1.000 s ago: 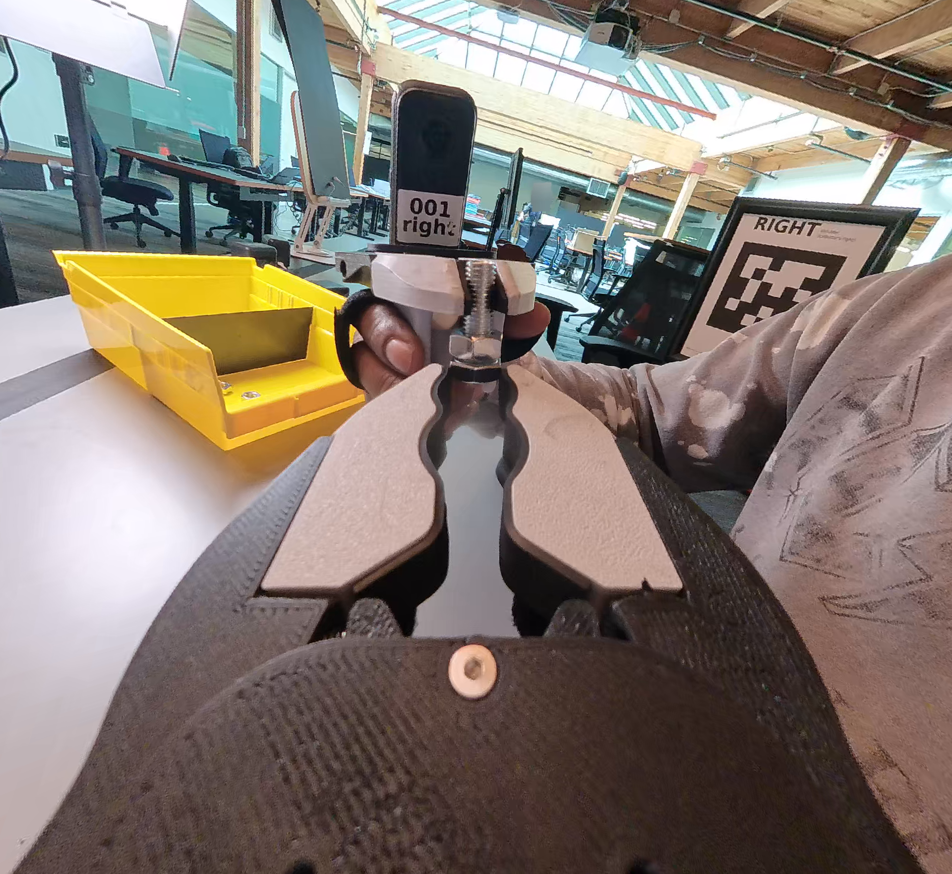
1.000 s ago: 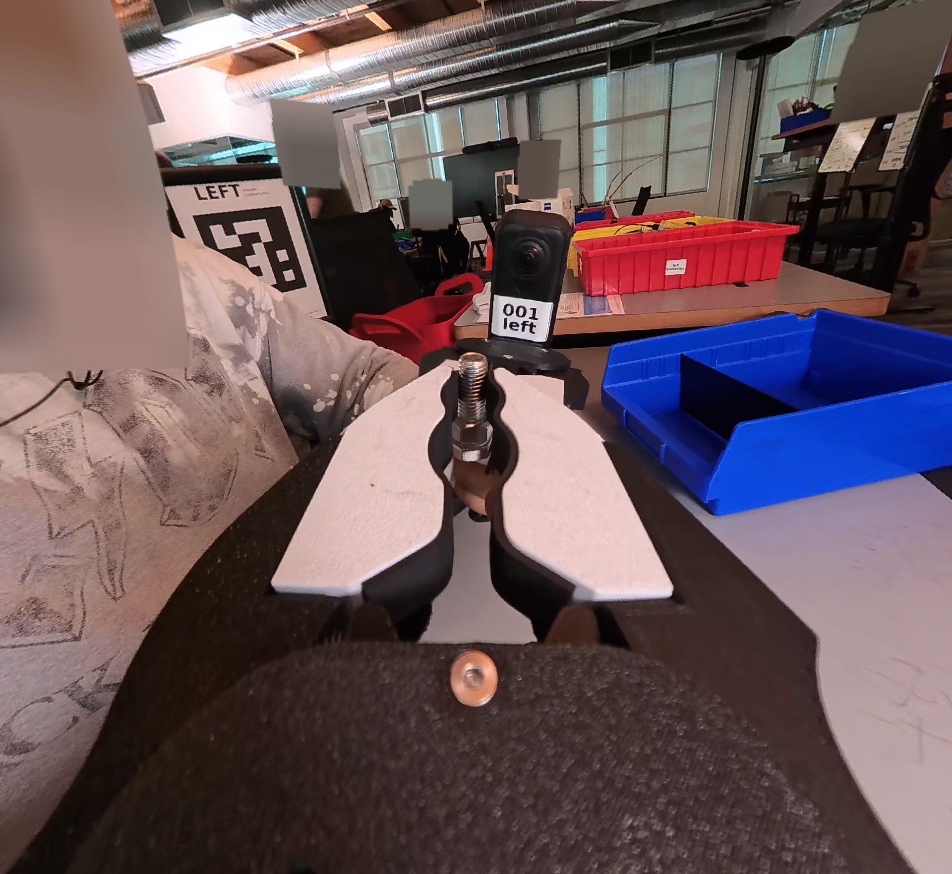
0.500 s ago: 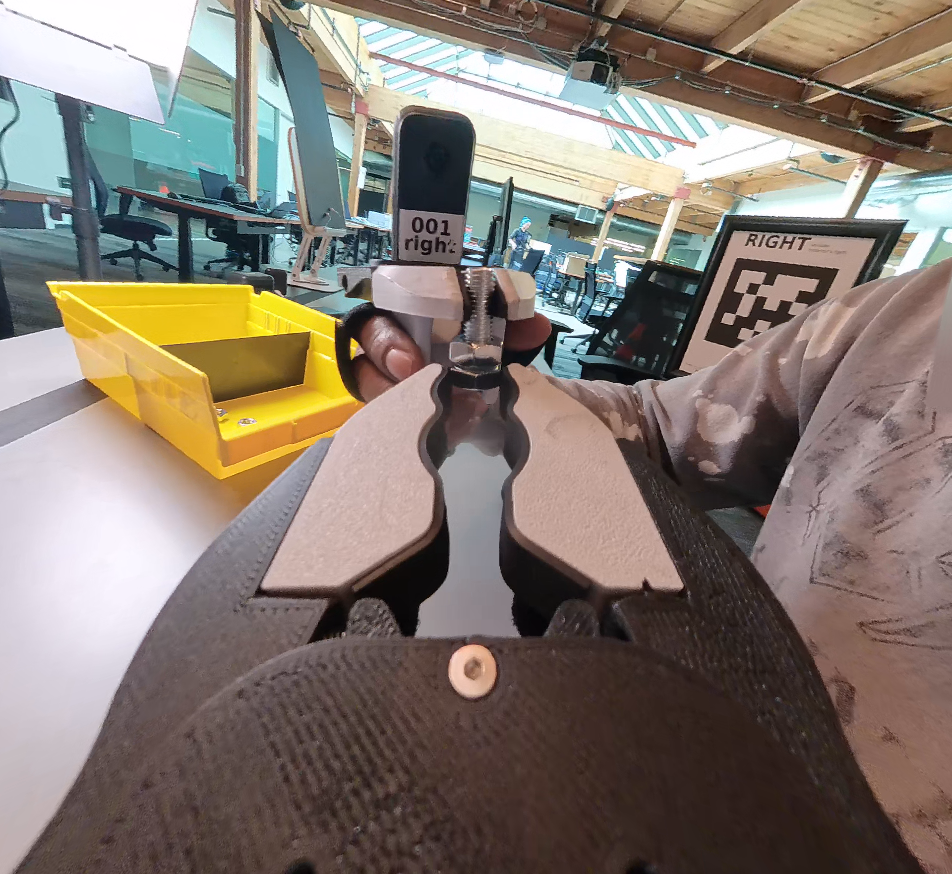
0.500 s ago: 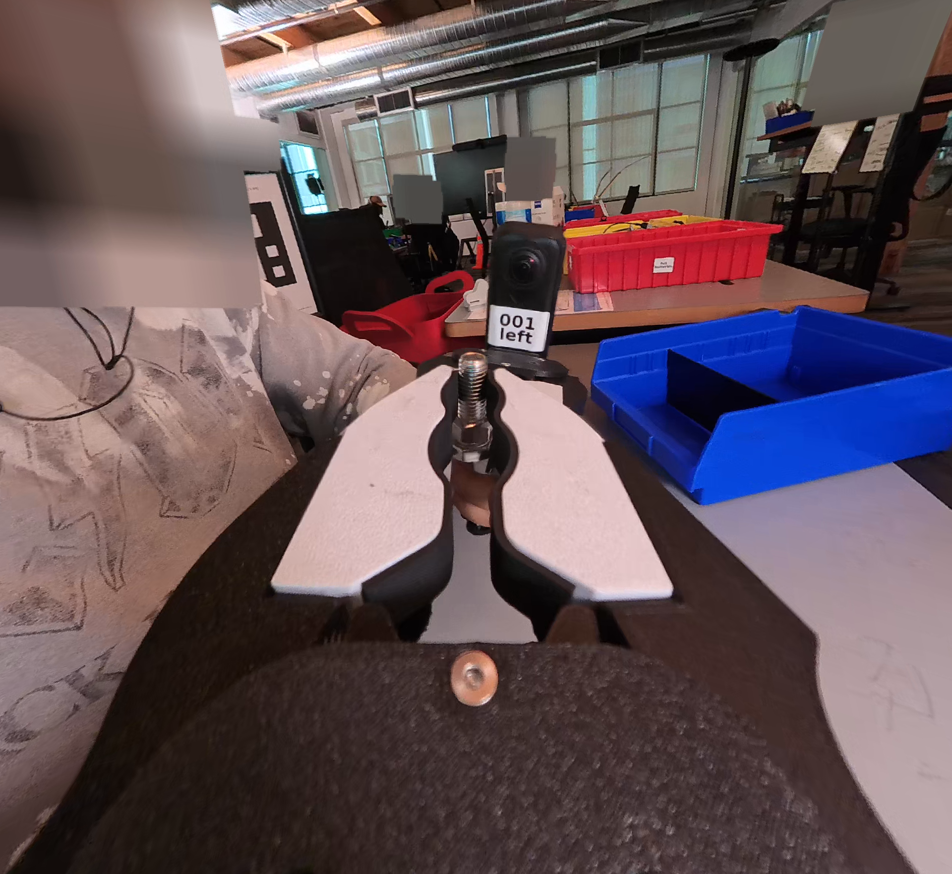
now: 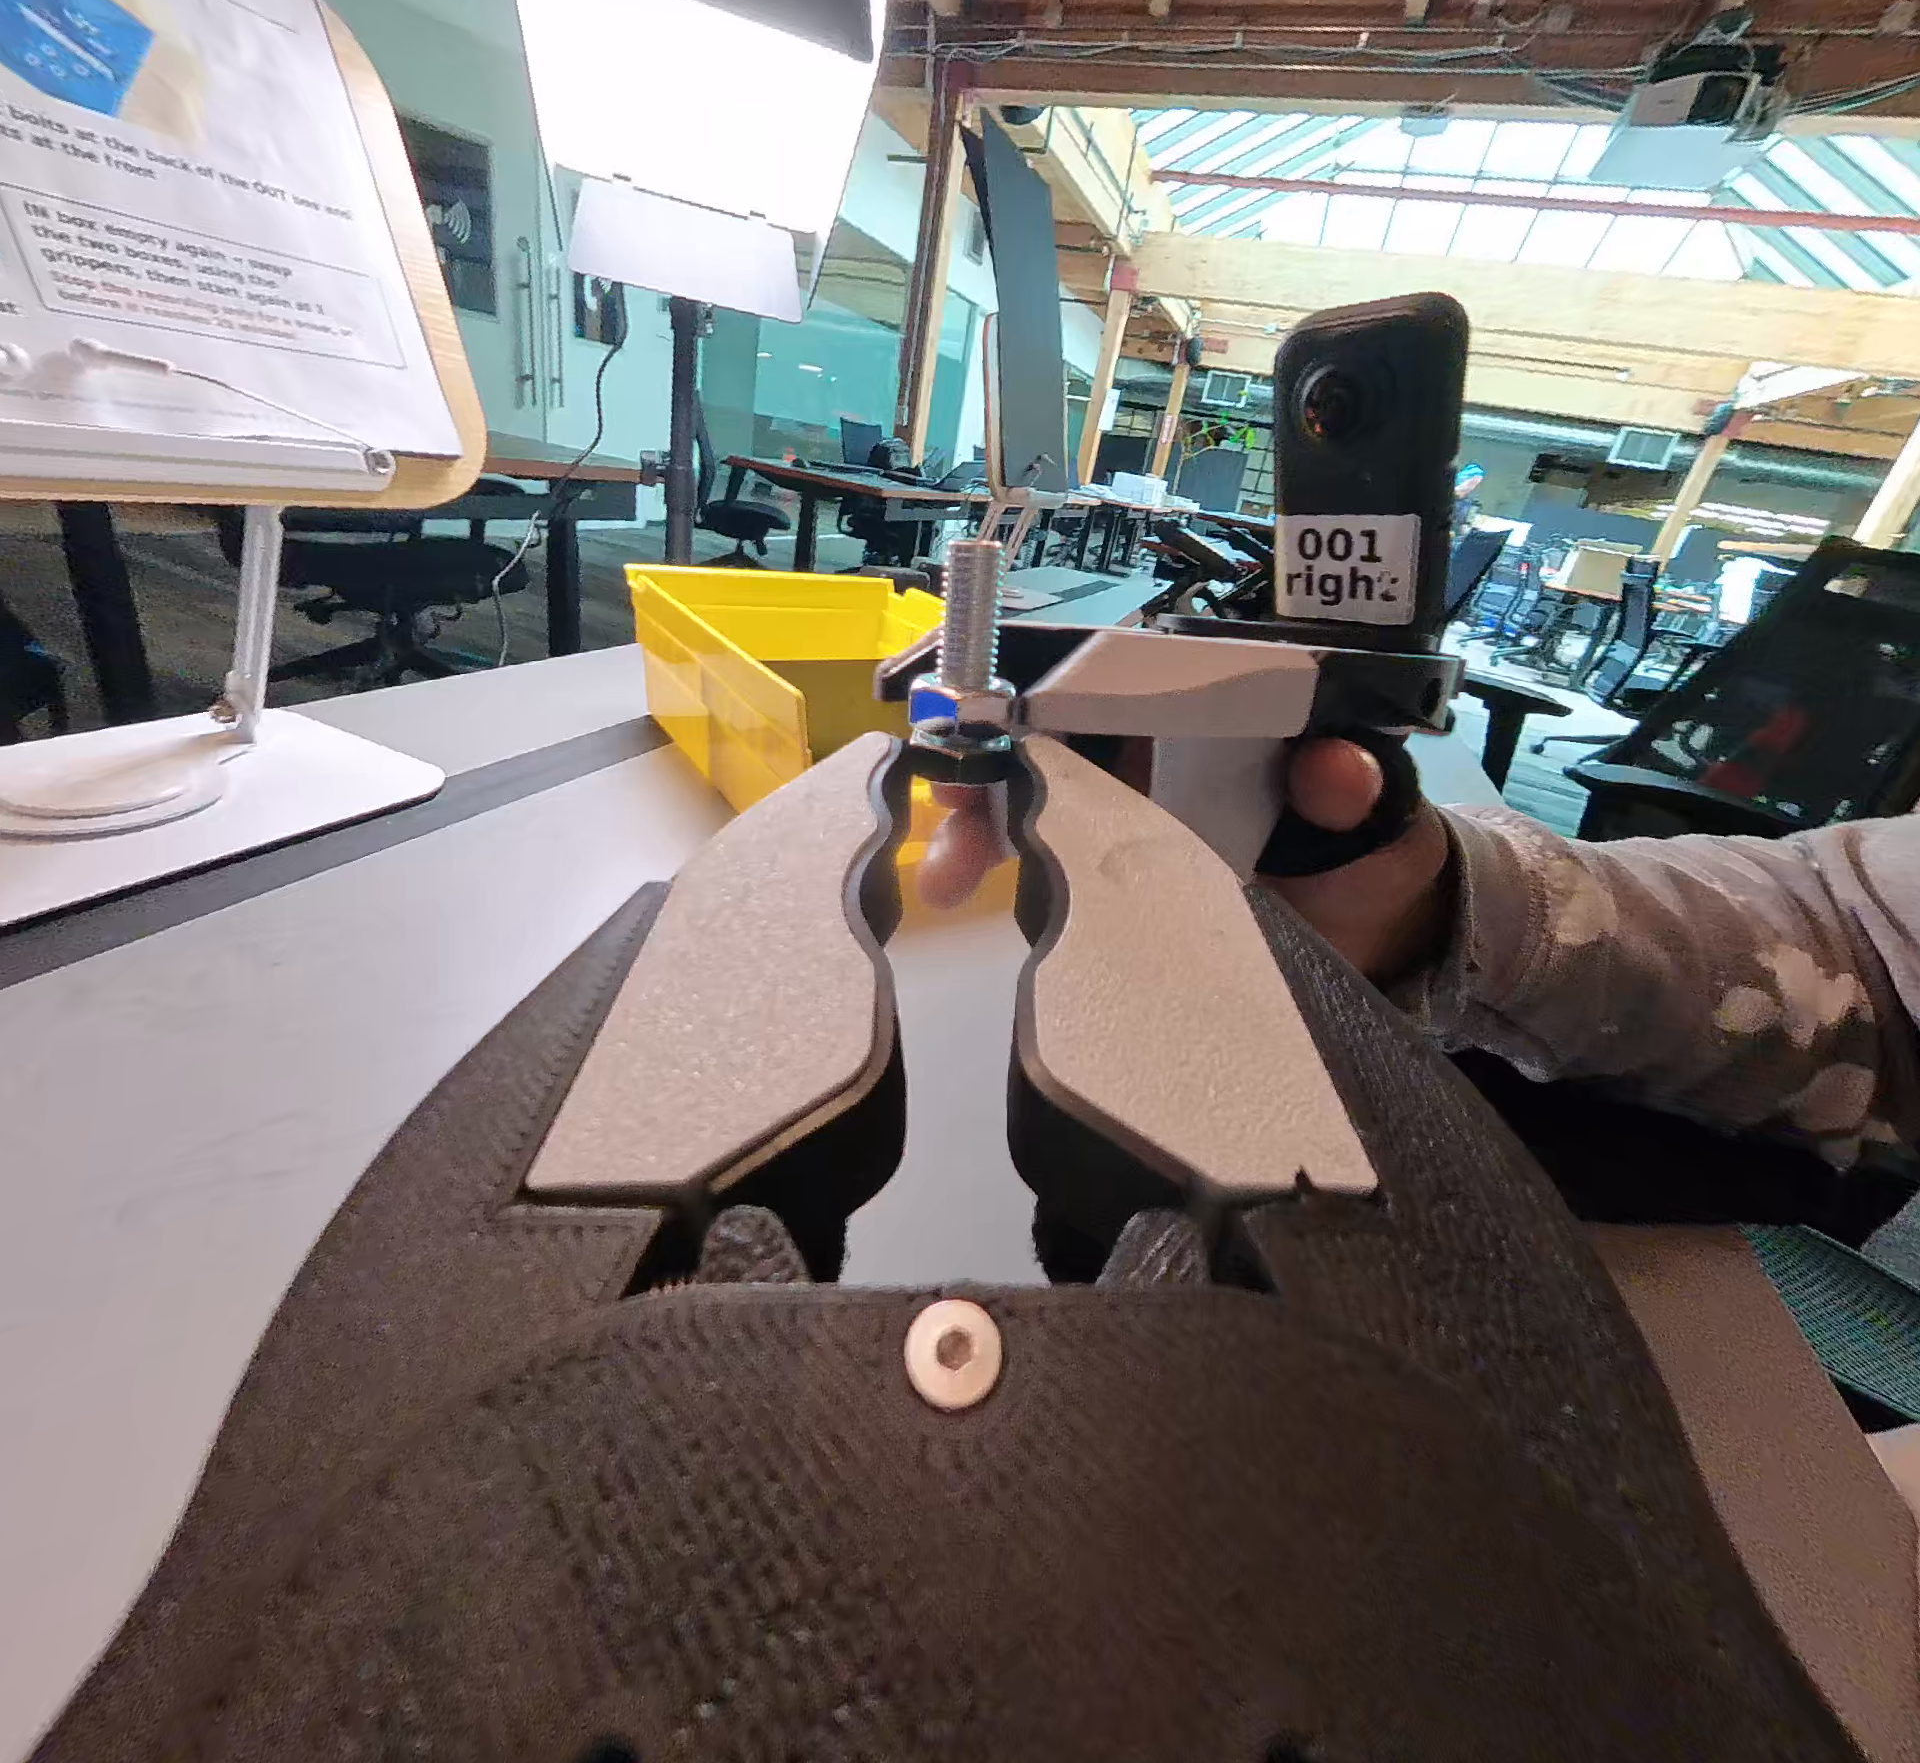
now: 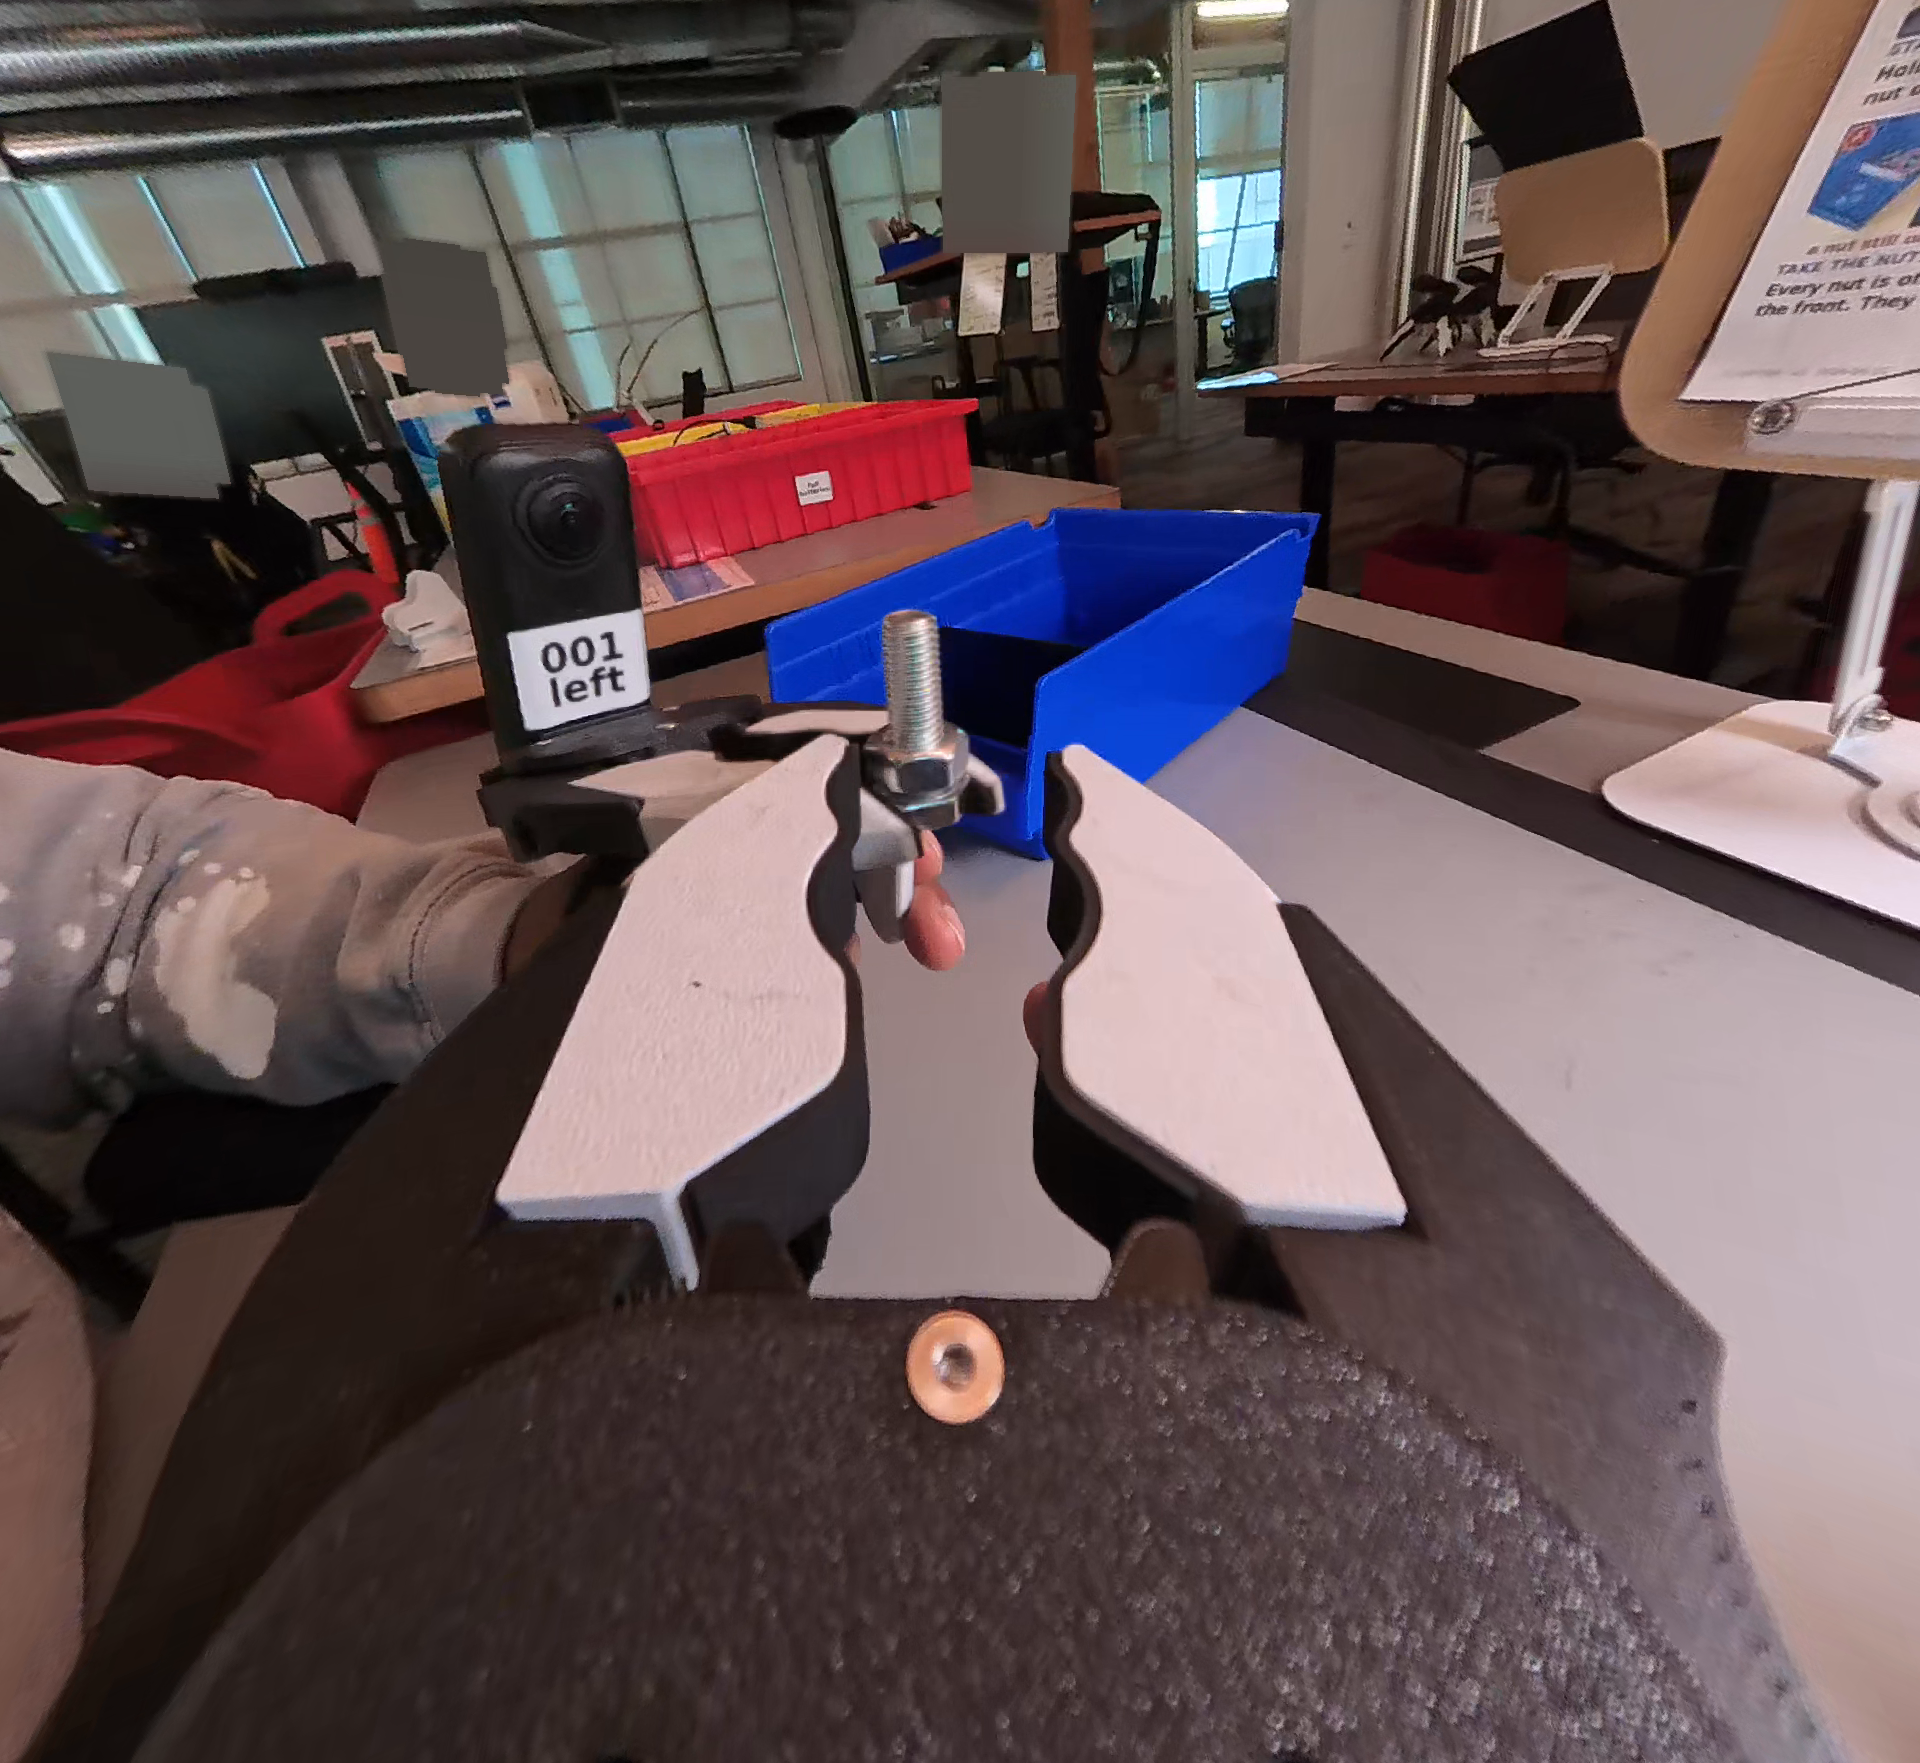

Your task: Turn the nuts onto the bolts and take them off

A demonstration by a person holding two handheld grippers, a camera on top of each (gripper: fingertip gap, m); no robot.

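The left view alone showed a yellow bin (image 5: 727, 664); the right view alone showed a blue bin (image 6: 1122, 633). The left gripper (image 5: 961, 763) was closed on the bolt (image 5: 968, 596) head, holding the bolt upright above the bench (image 5: 312, 986). The silver threaded shank rose through a hex nut (image 5: 961, 703) seated low, near the head. The right gripper (image 6: 940, 778) was open, its jaws either side of the nut, left jaw just beside it.
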